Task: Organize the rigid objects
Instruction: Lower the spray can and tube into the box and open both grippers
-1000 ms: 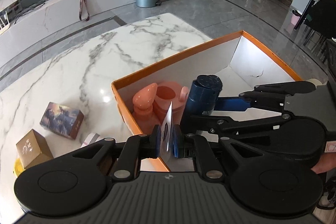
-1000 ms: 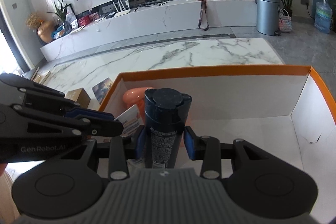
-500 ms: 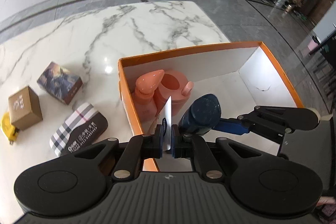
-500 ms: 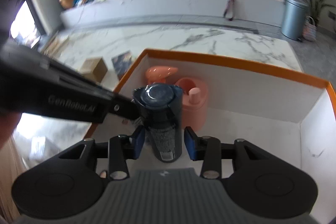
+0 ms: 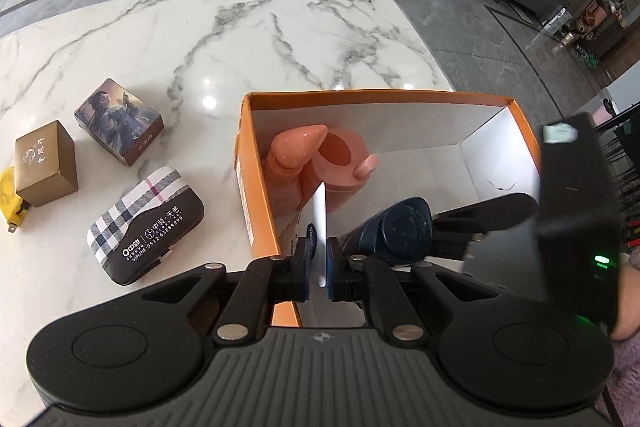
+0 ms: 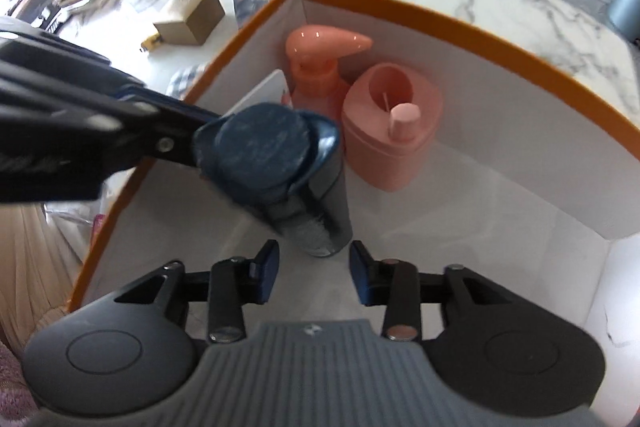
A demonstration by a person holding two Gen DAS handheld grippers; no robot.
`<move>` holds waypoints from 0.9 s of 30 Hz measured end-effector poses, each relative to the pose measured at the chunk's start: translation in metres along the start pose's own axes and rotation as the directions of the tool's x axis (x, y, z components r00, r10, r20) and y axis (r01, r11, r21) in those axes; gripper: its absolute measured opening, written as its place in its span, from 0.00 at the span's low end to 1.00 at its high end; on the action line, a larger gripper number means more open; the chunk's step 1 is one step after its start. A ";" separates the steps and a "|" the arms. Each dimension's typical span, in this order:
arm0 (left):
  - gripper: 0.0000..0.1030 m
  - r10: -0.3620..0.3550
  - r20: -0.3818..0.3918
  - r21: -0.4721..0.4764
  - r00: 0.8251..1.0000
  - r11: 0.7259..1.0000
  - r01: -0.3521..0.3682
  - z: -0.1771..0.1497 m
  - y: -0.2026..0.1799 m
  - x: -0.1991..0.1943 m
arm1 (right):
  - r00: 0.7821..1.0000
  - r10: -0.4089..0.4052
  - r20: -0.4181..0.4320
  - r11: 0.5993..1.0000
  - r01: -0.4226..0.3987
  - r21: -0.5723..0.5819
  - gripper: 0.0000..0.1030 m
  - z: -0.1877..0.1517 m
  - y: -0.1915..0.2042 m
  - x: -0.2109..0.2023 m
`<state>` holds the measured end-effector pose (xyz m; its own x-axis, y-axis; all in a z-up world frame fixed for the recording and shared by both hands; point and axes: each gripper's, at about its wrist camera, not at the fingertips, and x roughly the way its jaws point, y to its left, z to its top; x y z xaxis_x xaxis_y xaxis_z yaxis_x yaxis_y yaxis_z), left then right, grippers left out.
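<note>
The left gripper point(image 5: 319, 259) pinches a white "Vaseline" tube point(image 5: 319, 223); the right gripper point(image 6: 314, 275), narrowing, stands open behind the dark bottle point(image 6: 280, 163).

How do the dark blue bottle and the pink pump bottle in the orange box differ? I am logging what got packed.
The dark blue bottle has a flat round cap; the pink pump bottle has a pointed pump head. The blue one leans, between the right gripper's open jaws; the pink one stands upright in the corner, next to a pink container. Both are inside the orange box.
</note>
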<state>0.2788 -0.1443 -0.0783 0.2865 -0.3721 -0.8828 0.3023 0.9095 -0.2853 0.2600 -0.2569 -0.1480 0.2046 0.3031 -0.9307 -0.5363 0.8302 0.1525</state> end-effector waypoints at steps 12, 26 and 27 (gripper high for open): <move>0.07 -0.008 0.043 -0.055 0.999 0.998 0.010 0.004 0.009 -0.001 | 0.997 -0.069 -0.024 0.990 0.065 -0.122 0.20 0.016 0.004 0.029; 0.09 -0.015 0.069 -0.025 0.997 1.000 0.016 -0.004 0.004 -0.010 | 0.998 -0.067 0.017 0.998 0.067 -0.001 0.23 -0.004 0.006 0.004; 0.09 -0.022 0.082 -0.019 0.996 1.000 0.024 -0.006 0.005 -0.015 | 0.997 -0.077 0.025 0.997 0.076 0.015 0.25 -0.007 0.008 0.000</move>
<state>0.2705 -0.1334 -0.0685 0.3533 -0.4063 -0.8426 0.2918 0.9037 -0.3134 0.2498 -0.2537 -0.1491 0.2656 0.2502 -0.9311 -0.5069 0.8577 0.0859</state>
